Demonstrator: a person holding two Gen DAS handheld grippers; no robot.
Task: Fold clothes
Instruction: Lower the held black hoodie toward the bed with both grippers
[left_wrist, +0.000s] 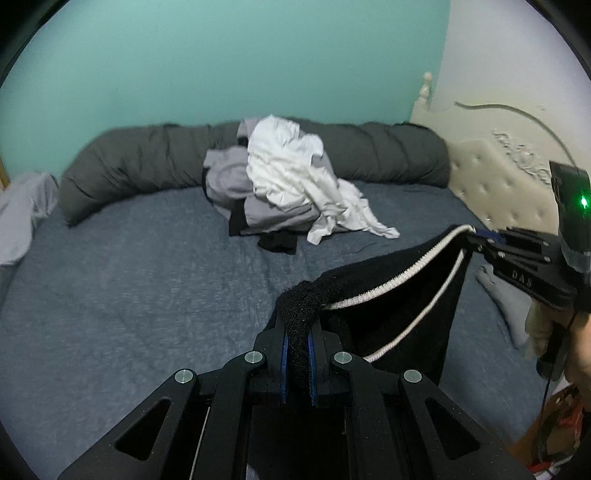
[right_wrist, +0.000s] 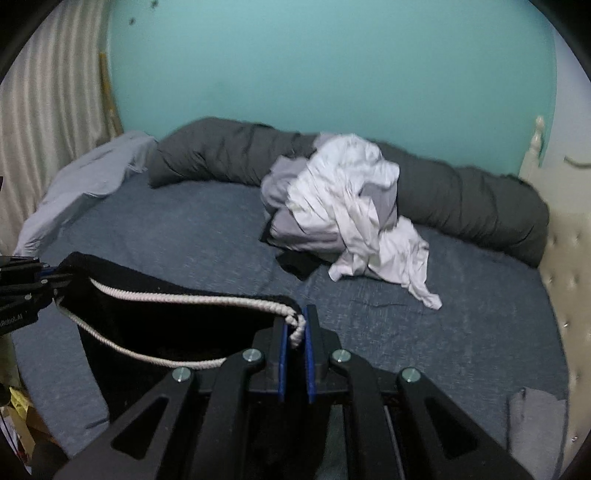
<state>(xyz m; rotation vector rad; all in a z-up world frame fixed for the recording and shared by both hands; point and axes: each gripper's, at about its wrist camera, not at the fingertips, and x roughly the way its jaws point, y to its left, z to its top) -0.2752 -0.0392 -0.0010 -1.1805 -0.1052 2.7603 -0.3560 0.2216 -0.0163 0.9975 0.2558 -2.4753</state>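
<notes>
While clamped: black garment (left_wrist: 402, 295) between grippers, seemingly.

A black garment (left_wrist: 406, 306) with white-trimmed edge hangs stretched above the bed; crumpled white-grey clothes pile (left_wrist: 291, 181) lies behind.

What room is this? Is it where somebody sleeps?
Most likely a bedroom. There is a bed with a blue-grey sheet, a cream tufted headboard, and a long dark bolster pillow along the teal wall, with clothes heaped on the bed.
</notes>
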